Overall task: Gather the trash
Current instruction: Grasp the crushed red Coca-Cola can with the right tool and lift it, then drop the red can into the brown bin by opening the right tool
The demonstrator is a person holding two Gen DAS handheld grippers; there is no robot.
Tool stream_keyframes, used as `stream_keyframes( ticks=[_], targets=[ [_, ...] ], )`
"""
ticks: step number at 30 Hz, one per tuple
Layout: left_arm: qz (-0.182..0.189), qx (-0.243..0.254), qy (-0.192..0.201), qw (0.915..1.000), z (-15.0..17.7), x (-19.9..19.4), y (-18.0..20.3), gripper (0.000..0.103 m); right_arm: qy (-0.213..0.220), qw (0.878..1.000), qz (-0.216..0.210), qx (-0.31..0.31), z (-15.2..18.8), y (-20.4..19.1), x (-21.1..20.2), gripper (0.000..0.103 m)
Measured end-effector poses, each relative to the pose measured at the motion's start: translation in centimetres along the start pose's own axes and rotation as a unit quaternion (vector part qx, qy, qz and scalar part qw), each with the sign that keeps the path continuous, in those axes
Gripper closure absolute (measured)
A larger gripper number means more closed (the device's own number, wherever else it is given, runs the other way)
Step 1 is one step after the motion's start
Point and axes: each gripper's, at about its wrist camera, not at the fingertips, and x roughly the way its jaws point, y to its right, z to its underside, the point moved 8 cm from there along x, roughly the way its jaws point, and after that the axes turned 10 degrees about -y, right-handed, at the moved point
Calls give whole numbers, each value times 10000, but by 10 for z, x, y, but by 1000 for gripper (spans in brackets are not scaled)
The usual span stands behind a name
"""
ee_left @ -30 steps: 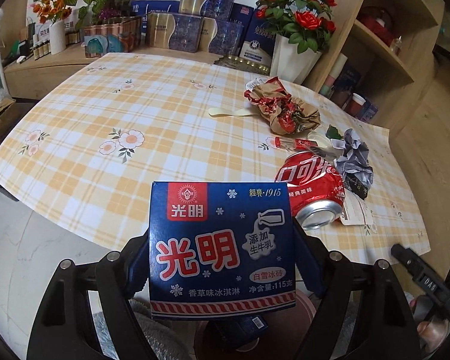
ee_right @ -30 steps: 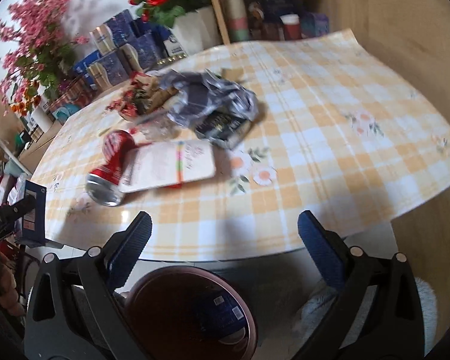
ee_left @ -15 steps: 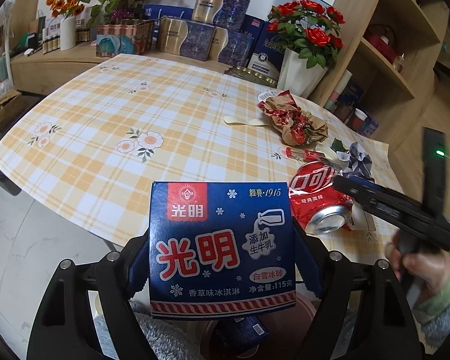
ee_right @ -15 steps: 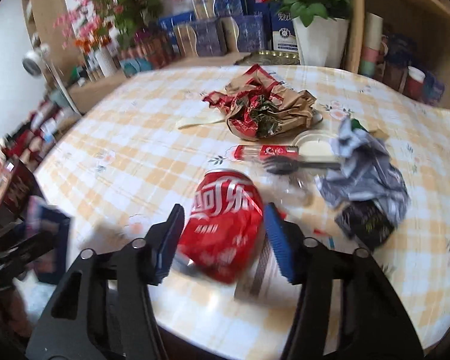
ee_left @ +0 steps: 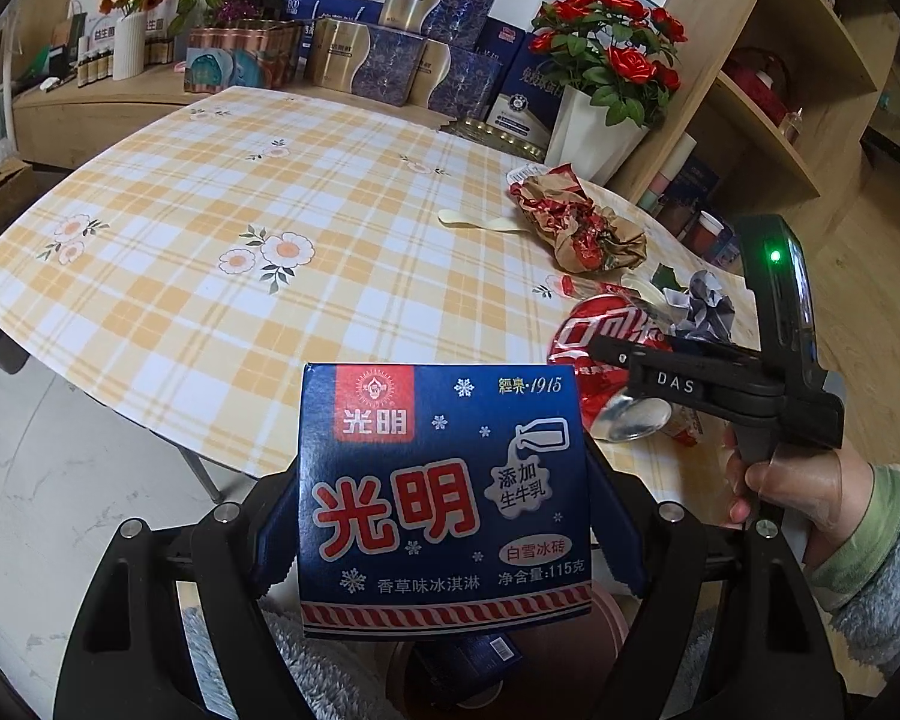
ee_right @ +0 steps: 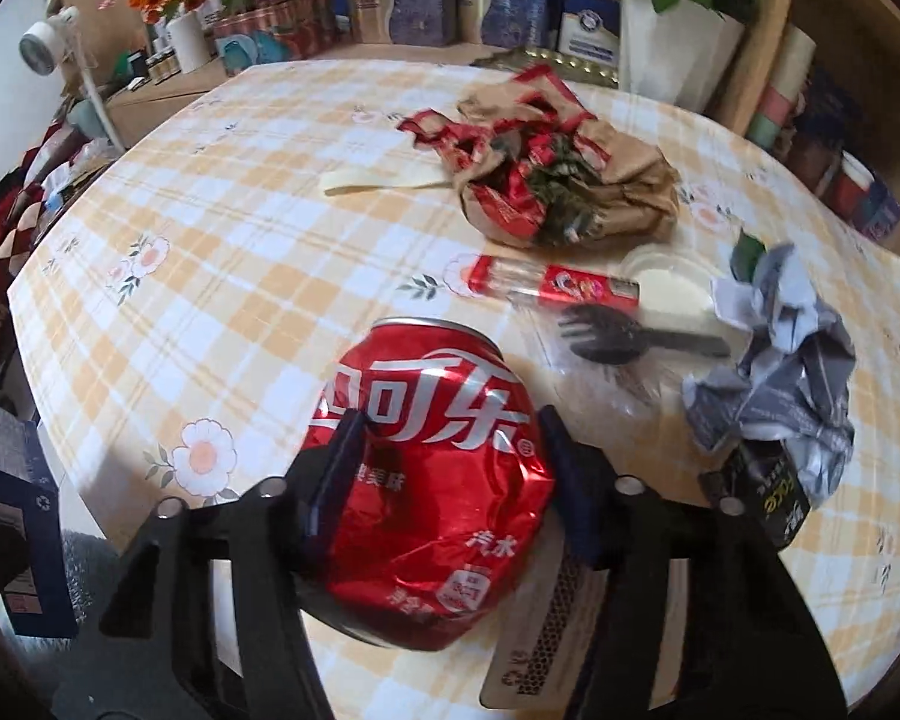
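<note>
At the bottom centre of the left wrist view, our left claw is clamped on the blue ice-cream carton, its blue pads pressed flat against both sides so the printed face stands upright toward the camera. Directly beneath it, at the lower edge of the frame, we can make out the brown rim of a bin with another blue carton already lying inside, which is likely why the carton is held off the table edge there: it looks ready to drop.

In the right wrist view, our right claw sits at the lower centre with its jaws closing around the crushed red cola can; the can lies on its side between the pads, which appear to be touching its dented flanks, about half open because the can is wide. The can lies near the front edge of the table, partly over a flat printed card.

Farther up the frame lie more pieces to gather: a black plastic fork and a crumpled grey wrapper to the right, a red sachet just beyond the fork, then a pale spoon and a balled brown-and-red paper bag in the upper middle. A white pot of red roses stands at the far edge.
</note>
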Motion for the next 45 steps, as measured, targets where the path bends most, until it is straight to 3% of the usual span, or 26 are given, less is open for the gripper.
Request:
stream_keyframes(
  ticks=[2,4,9,15,24,28,35,45],
  targets=[
    [-9,9,30,10000,0,-2,0,24,227,9997,10,-103,-4,-5,-12,66],
    [-14,2,53,10000,0,-3,0,24,480,9987,-125,-95,-7,-8,-27,72],
    [0,-20,55,10000,2,-4,2,24,1019,9938,-437,23,-4,-14,-64,73],
    [-22,100,86,9999,4,-15,11,24,1481,9883,-355,-66,18,-12,-105,74],
    [-54,295,0,9996,25,-26,34,24,1607,9864,-342,97,102,6,-140,74],
    [-64,464,-41,9989,38,-32,50,24,1451,9888,-325,116,144,8,-133,74],
    [-173,769,-118,9968,59,-38,73,24,539,9960,-555,453,222,11,-72,75],
    [-328,908,-134,9952,67,-45,83,24,-681,9949,-397,626,254,15,8,75]
  ],
)
